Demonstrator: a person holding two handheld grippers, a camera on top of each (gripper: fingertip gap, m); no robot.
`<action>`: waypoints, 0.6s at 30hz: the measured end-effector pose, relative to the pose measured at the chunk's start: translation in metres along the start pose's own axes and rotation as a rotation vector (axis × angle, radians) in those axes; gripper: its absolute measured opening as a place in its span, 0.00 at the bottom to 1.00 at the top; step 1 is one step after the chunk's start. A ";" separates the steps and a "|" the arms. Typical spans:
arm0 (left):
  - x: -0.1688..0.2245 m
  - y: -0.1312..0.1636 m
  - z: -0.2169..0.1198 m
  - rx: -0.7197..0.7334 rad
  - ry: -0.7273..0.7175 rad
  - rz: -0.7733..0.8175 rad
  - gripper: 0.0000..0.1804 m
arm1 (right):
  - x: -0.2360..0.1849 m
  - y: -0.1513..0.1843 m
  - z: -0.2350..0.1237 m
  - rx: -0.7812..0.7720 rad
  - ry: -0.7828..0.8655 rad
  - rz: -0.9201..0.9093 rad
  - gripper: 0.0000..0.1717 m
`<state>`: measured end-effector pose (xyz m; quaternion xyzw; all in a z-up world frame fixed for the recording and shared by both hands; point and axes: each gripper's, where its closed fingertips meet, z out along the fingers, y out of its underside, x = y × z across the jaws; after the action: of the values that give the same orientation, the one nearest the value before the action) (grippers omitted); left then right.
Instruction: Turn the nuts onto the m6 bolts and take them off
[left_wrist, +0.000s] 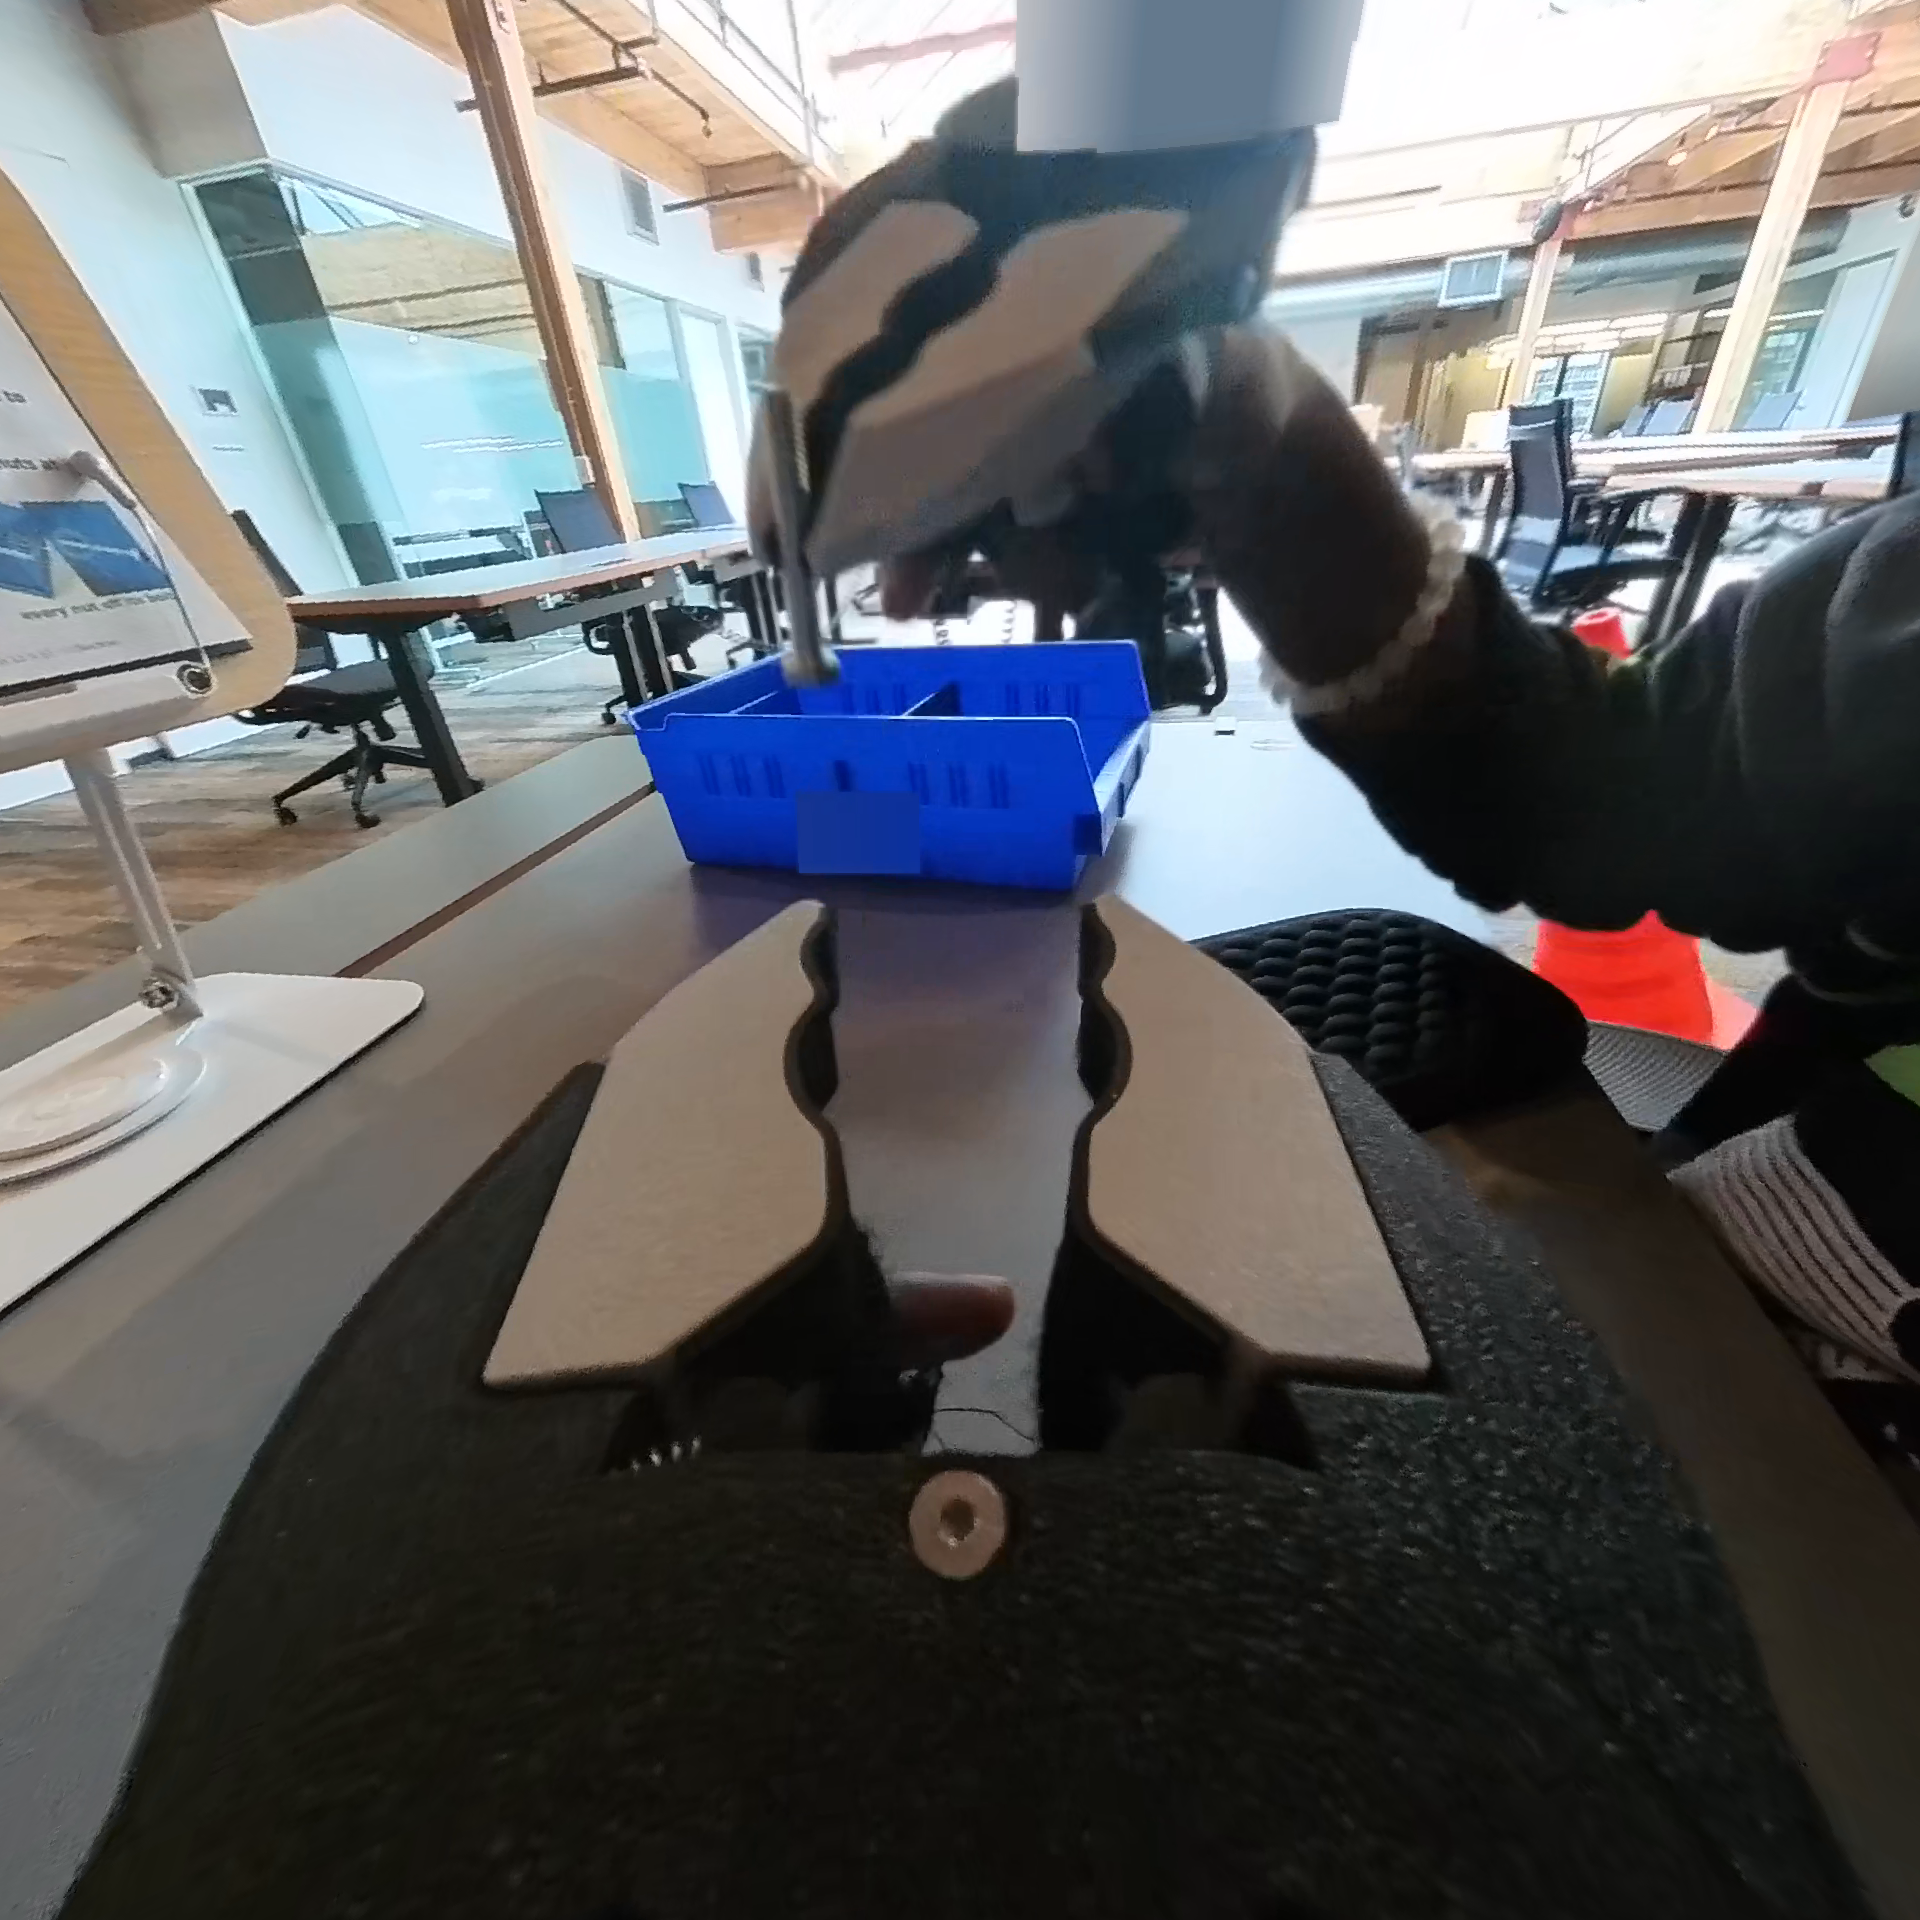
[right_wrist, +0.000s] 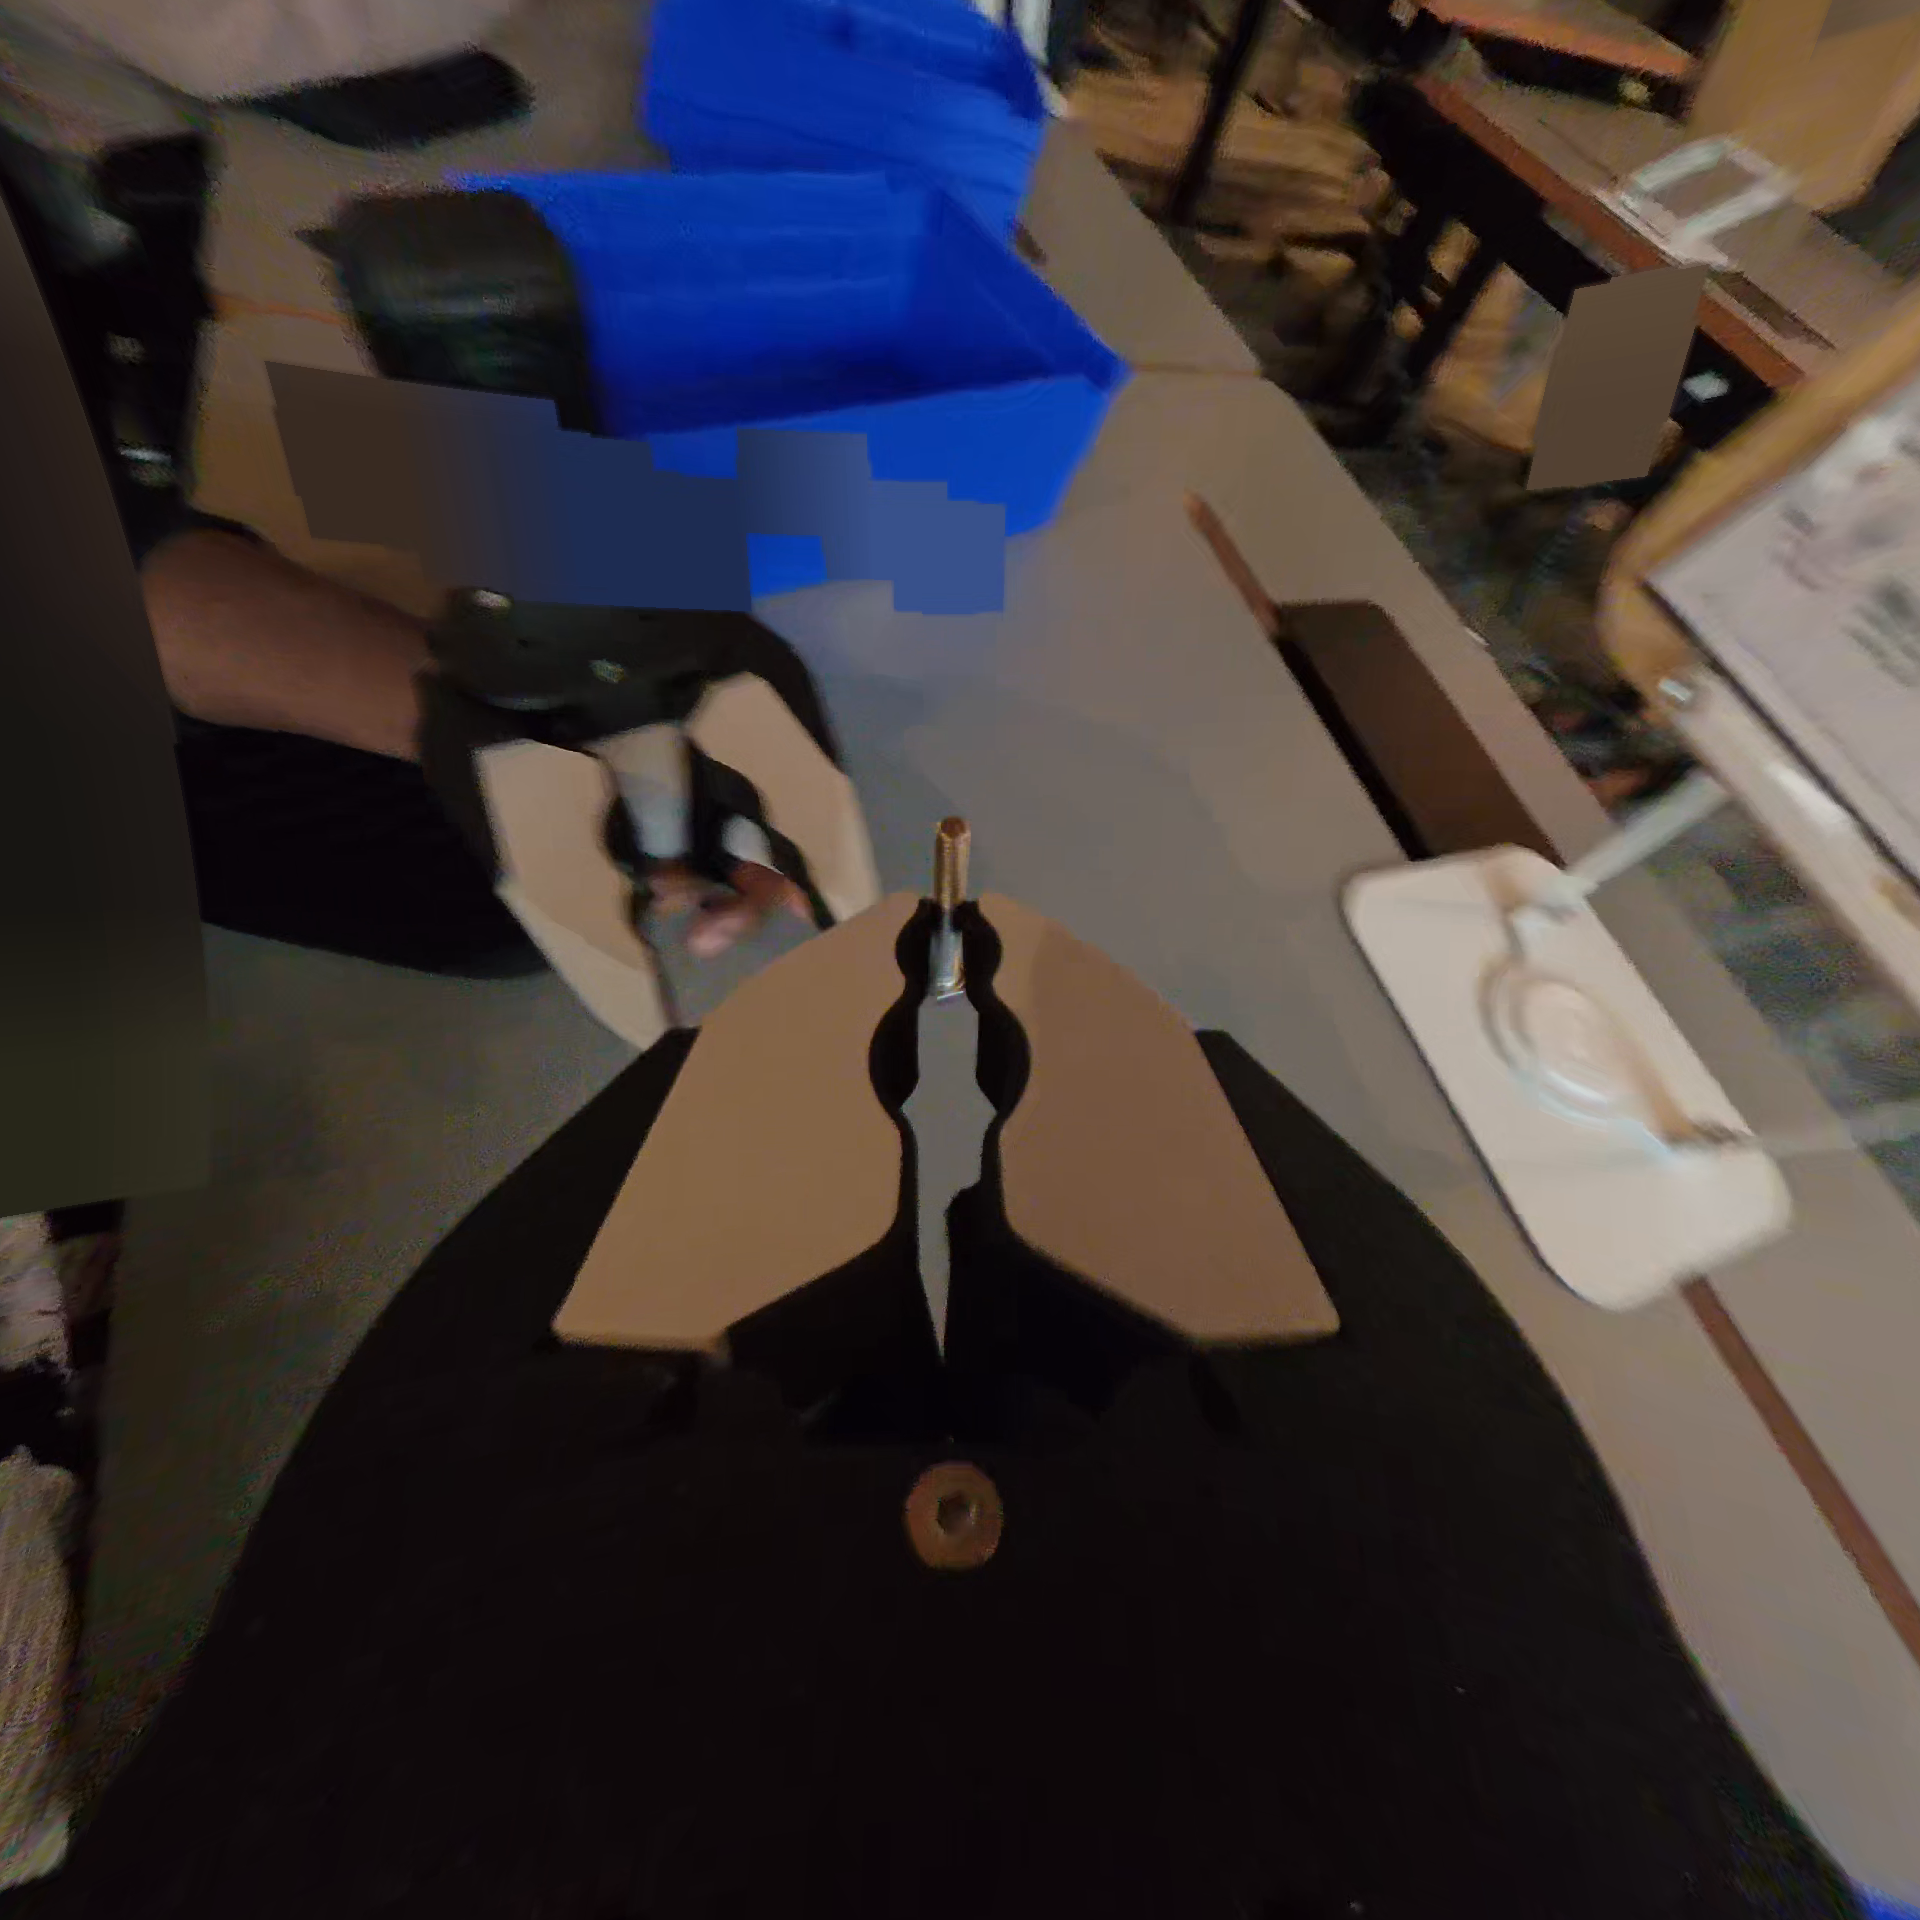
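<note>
1. The right claw (right_wrist: 948, 940) is clamped on a thin silver metal bolt with a threaded shaft (right_wrist: 950, 883). Both tan pads are pressed on the bolt near its head end.

2. The long axis of the bolt runs straight on from the claw's fingers. The threaded tip is left bare past the fingertips, pointing away from the claw and toward the grey table top (right_wrist: 1143, 675).

3. In the left wrist view, the same bolt (left_wrist: 795, 561) is seen hanging almost straight down from the right claw (left_wrist: 805, 457), just above the blue plastic bin with dividers (left_wrist: 935, 790).

4. The left claw (left_wrist: 954, 966) is held wide apart, and nothing is seen between its pads. It is kept low over the table, on the near side of the bin.

5. No nut can be made out; the view is blurry, so one may be lying in the bin.

6. A nut is probably to be picked up by the empty left claw, which is the freer one, and brought to the bare tip of the bolt.
</note>
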<state>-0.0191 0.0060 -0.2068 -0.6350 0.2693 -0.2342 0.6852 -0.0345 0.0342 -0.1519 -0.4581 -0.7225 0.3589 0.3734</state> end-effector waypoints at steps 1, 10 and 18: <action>-0.002 0.001 0.000 -0.006 -0.013 0.006 0.27 | 0.018 0.006 -0.011 -0.039 0.053 0.019 0.03; -0.015 0.004 0.002 -0.041 -0.106 0.005 0.47 | 0.192 0.124 -0.137 -0.540 0.484 0.421 0.03; -0.029 0.020 0.003 -0.149 -0.198 0.030 0.50 | 0.238 0.253 -0.163 -0.791 0.499 0.810 0.03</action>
<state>-0.0397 0.0293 -0.2241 -0.6999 0.2263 -0.1393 0.6629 0.1343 0.3662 -0.2438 -0.8698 -0.4605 0.0591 0.1671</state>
